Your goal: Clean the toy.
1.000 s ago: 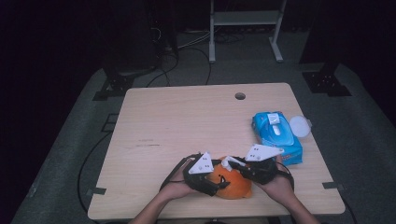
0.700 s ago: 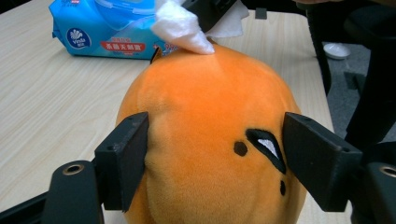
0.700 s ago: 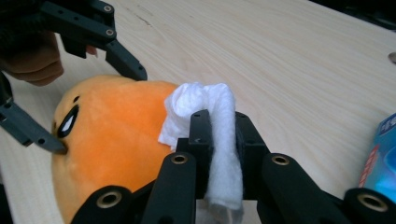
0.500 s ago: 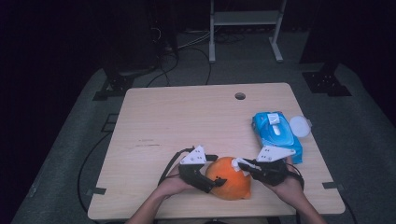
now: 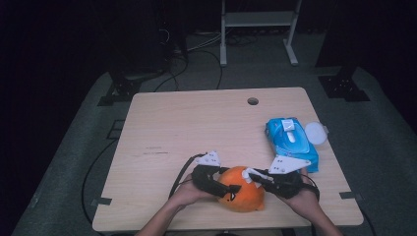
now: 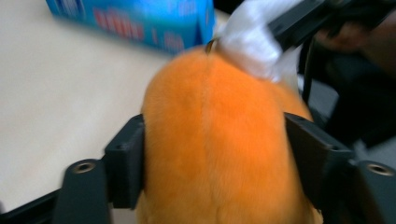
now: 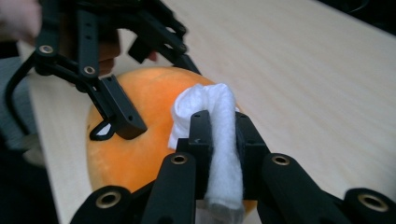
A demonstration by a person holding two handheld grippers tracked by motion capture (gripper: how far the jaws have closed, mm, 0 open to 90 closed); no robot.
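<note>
**Orange plush clamped, wipe pressed on top**

Plush (image 5: 242, 194) sits at the table's (image 5: 196, 128) near edge, between both hands. Left gripper (image 5: 223, 187) has just been closing; its jaws now press into the plush's two sides, fur bulging between them in the left gripper view (image 6: 215, 154). Right gripper (image 7: 219, 135) is clamped narrow on a folded white wipe (image 7: 215, 116), the wad's tip touching the plush's upper surface (image 7: 140, 140). From above, the right gripper (image 5: 253, 176) comes in from the right, wipe (image 5: 250, 174) on the plush's top. Blue wipes pack (image 5: 291, 142) lies well apart, toward the right edge, a white lid (image 5: 315, 132) just beside it.
</note>
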